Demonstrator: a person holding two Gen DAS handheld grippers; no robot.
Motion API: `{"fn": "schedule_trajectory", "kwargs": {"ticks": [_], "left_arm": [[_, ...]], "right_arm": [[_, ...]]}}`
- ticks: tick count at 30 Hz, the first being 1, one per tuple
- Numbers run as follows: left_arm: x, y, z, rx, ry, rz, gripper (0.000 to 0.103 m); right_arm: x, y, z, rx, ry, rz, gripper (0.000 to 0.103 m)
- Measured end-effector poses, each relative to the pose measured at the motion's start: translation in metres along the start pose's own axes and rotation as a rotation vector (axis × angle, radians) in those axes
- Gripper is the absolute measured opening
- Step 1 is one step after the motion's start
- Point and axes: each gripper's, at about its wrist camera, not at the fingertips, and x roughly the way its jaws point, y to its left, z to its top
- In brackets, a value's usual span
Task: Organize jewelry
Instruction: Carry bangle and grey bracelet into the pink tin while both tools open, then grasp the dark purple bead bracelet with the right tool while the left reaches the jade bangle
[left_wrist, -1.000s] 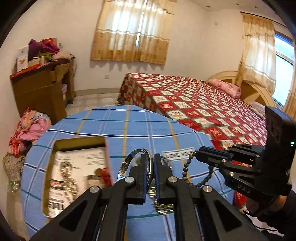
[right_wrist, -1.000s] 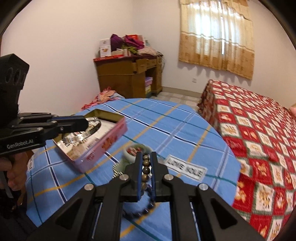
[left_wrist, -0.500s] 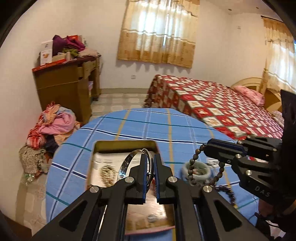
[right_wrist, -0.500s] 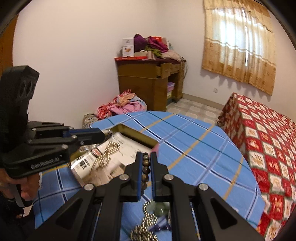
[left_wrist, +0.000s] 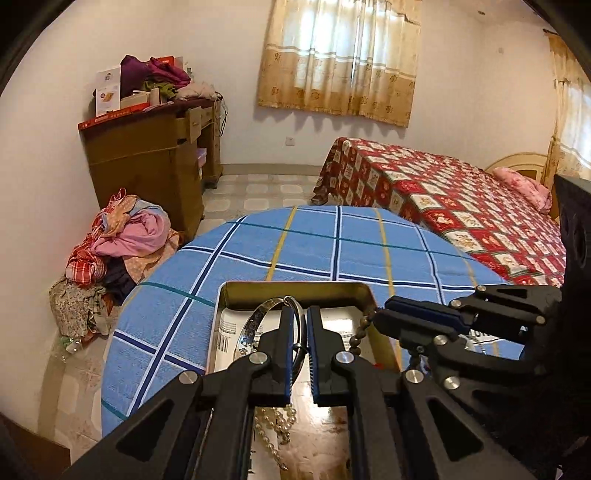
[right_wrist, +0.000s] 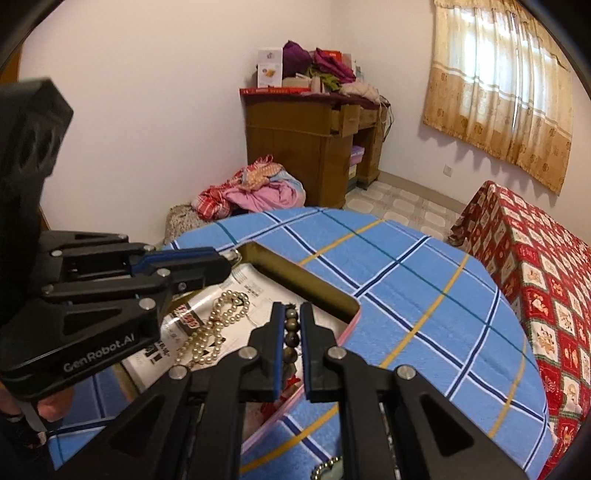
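Both hand-held grippers have swung from the bare blue checked surface to above the open tin. The left hand-held gripper pinches a silver bangle, standing on edge over the tin. The right hand-held gripper pinches a dark bead bracelet, its strand running along the fingers. A pearl necklace lies inside.

Glossy metal bangle, matt checked cloth (woven), gold-lined tin.

Bare tablecloth beyond tin
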Motion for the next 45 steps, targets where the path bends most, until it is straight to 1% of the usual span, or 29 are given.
{"fn": "schedule_trajectory", "kwargs": {"ticks": [7, 22, 28, 30, 31, 32, 33, 34, 35, 36, 37, 41, 44, 45], "left_arm": [[0.01, -0.002, -0.003, 0.016, 0.025, 0.021, 0.006], [0.021, -0.002, -0.007, 0.03, 0.066, 0.039, 0.006], [0.017, -0.005, -0.004, 0.032, 0.053, 0.037, 0.008], [0.013, -0.005, -0.002, 0.029, 0.043, 0.035, 0.008], [0.012, -0.004, -0.001, 0.026, 0.04, 0.033, 0.01], [0.01, -0.004, 0.0, 0.024, 0.037, 0.033, 0.019], [0.009, -0.005, 0.001, 0.023, 0.033, 0.04, 0.037], [0.006, -0.005, 0.001, 0.02, 0.024, 0.051, 0.049], [0.001, -0.004, 0.001, 0.013, 0.002, 0.066, 0.07], [-0.002, -0.004, 0.001, 0.008, -0.017, 0.072, 0.076], [-0.006, -0.004, 0.001, 0.005, -0.028, 0.068, 0.076], [-0.013, -0.007, 0.0, -0.002, -0.025, 0.056, 0.076], [-0.018, -0.016, -0.004, -0.002, -0.026, 0.052, 0.076], [-0.019, -0.021, -0.006, 0.005, -0.027, 0.049, 0.076]], "right_arm": [[0.017, -0.001, -0.006, 0.005, 0.048, -0.009, 0.01], [0.022, 0.005, -0.009, 0.003, 0.071, -0.01, 0.01], [0.025, 0.003, -0.009, 0.003, 0.075, -0.007, 0.011], [0.025, 0.004, -0.01, 0.008, 0.073, -0.009, 0.013], [0.024, 0.004, -0.011, 0.012, 0.072, -0.012, 0.019], [0.024, 0.003, -0.012, 0.017, 0.071, -0.013, 0.025], [0.022, 0.003, -0.013, 0.023, 0.067, -0.012, 0.027], [0.021, 0.002, -0.014, 0.024, 0.065, -0.012, 0.031], [0.019, 0.001, -0.014, 0.024, 0.062, -0.013, 0.038], [0.016, 0.001, -0.015, 0.024, 0.058, -0.016, 0.042], [0.01, 0.0, -0.017, 0.024, 0.05, -0.022, 0.049], [-0.011, -0.012, -0.025, 0.027, 0.041, -0.048, 0.052], [-0.032, -0.029, -0.036, 0.05, 0.029, -0.083, 0.06], [-0.035, -0.034, -0.037, 0.06, 0.031, -0.092, 0.061]]}}
